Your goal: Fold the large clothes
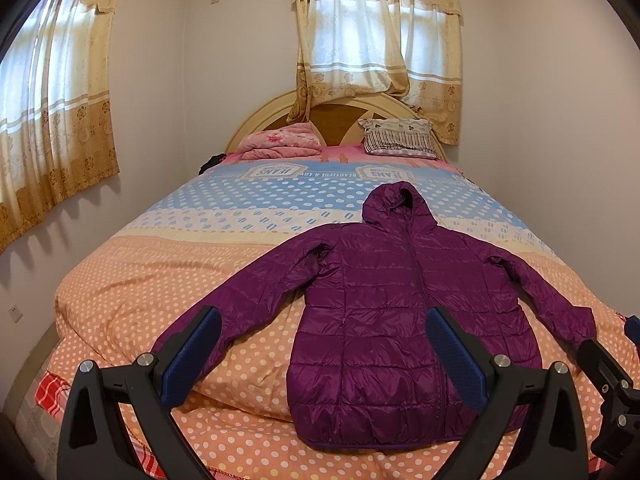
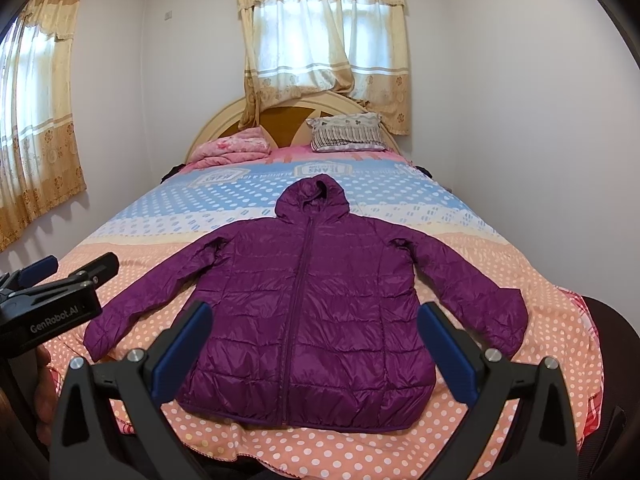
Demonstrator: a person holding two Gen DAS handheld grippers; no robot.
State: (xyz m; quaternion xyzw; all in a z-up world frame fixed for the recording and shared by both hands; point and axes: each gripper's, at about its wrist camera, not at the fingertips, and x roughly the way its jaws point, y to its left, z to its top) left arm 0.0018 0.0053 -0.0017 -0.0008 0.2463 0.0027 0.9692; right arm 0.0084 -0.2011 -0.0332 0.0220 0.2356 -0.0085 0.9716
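A purple hooded puffer jacket [image 1: 384,304] lies flat and zipped on the bed, front up, hood toward the headboard, both sleeves spread outward. It also shows in the right wrist view [image 2: 308,312]. My left gripper [image 1: 324,320] is open and empty, held above the bed's foot over the jacket's left half and left sleeve. My right gripper [image 2: 316,316] is open and empty, held above the jacket's lower body. The left gripper also shows at the left edge of the right wrist view [image 2: 72,272], and the right gripper at the right edge of the left wrist view [image 1: 616,364].
The bed [image 1: 140,280] has a dotted orange, white and blue cover. A folded pink blanket [image 1: 280,142] and a striped pillow [image 1: 400,138] lie by the wooden headboard [image 1: 336,116]. Curtained windows [image 1: 372,40] stand behind and to the left. Walls run close on both sides.
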